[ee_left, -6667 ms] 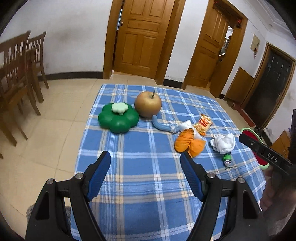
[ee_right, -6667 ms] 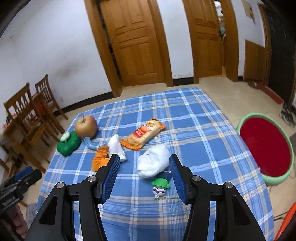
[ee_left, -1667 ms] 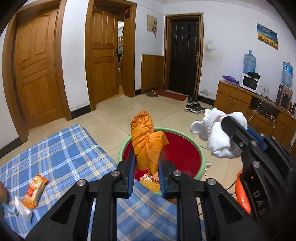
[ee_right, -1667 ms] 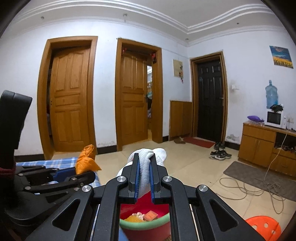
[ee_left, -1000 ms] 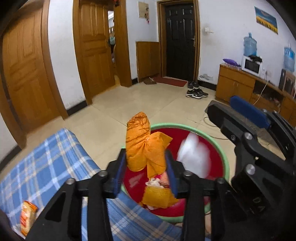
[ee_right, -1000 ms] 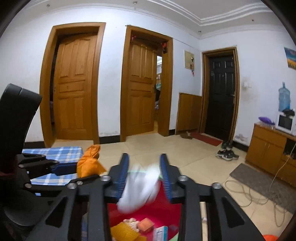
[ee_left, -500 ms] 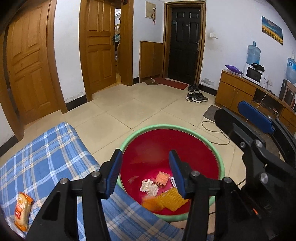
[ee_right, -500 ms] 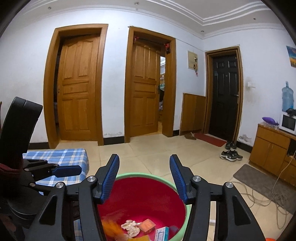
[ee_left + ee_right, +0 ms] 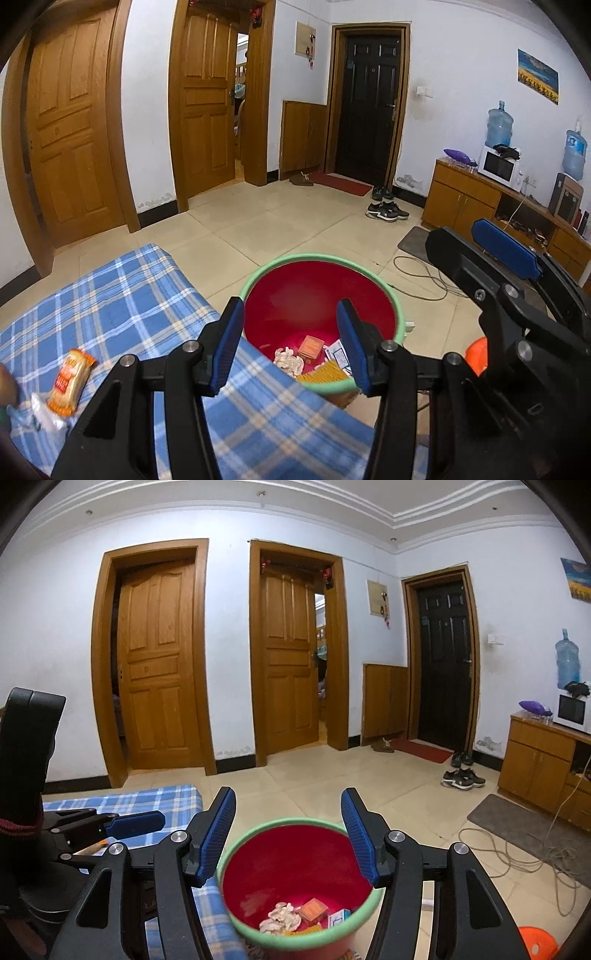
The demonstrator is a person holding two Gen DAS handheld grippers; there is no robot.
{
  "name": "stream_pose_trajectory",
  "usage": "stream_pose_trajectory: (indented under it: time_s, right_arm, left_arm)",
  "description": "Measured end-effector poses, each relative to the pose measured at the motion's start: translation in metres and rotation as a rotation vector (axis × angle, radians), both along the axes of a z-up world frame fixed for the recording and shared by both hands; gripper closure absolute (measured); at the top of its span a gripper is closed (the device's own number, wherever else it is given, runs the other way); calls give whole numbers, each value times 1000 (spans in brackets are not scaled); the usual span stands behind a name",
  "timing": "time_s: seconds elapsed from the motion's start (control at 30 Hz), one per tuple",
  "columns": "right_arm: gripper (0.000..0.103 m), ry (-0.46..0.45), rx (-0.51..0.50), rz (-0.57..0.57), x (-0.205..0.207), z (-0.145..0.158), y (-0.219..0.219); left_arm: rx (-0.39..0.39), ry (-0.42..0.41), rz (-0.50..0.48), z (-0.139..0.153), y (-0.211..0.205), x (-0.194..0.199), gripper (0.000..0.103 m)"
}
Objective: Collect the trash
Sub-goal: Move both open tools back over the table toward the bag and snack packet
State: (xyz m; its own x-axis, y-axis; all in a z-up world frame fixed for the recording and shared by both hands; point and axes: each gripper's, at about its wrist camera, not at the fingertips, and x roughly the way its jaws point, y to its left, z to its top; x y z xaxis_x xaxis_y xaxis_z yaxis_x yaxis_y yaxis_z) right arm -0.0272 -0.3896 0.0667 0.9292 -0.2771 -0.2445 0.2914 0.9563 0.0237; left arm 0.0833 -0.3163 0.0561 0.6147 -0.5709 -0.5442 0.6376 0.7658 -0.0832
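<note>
A red trash bin with a green rim (image 9: 398, 299) stands on the floor off the end of the blue plaid table (image 9: 122, 295). It holds several scraps, among them a crumpled tissue (image 9: 289, 360) and a small orange box (image 9: 311, 345). My left gripper (image 9: 290, 345) is open and empty above the table's end, over the bin's near rim. My right gripper (image 9: 288, 836) is open and empty above the bin (image 9: 236, 849). An orange snack packet (image 9: 70, 380) and a white wrapper (image 9: 46, 415) lie on the table at the left.
The right gripper's arm (image 9: 517, 295) crosses the right side of the left wrist view. The left gripper (image 9: 110, 825) sits at the left of the right wrist view. Cables (image 9: 517, 853), shoes (image 9: 461, 777), an orange stool (image 9: 537, 943) and a wooden cabinet (image 9: 543, 768) are on the floor side.
Earlier my left gripper held an orange wad and my right a white wad over the bin. Both opened and the wads fell in. Since half a second ago both stay open.
</note>
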Motion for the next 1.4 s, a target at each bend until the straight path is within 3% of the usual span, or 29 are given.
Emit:
stream_pose_trajectory:
  time_s: [0.37, 0.77, 0.87, 1.07, 1.27, 1.4]
  right_arm:
    - [41, -20, 20, 6, -55, 15, 44]
    - [38, -32, 11, 16, -74, 22, 68]
    - [38, -40, -7, 13, -77, 21, 75]
    - [38, -29, -49, 36, -69, 15, 93]
    - [38, -36, 50, 172, -47, 12, 116]
    - [38, -36, 20, 239, -29, 11, 148]
  left_arm:
    - [-29, -23, -10, 11, 41, -54, 51]
    - [-31, -51, -16, 15, 53, -78, 51]
    - [-52, -29, 22, 12, 63, -75, 51]
    - [11, -63, 113, 0, 94, -72, 49]
    - [2, -22, 227, -14, 154, -64, 45]
    - [-3, -20, 365, -20, 211, -58, 45]
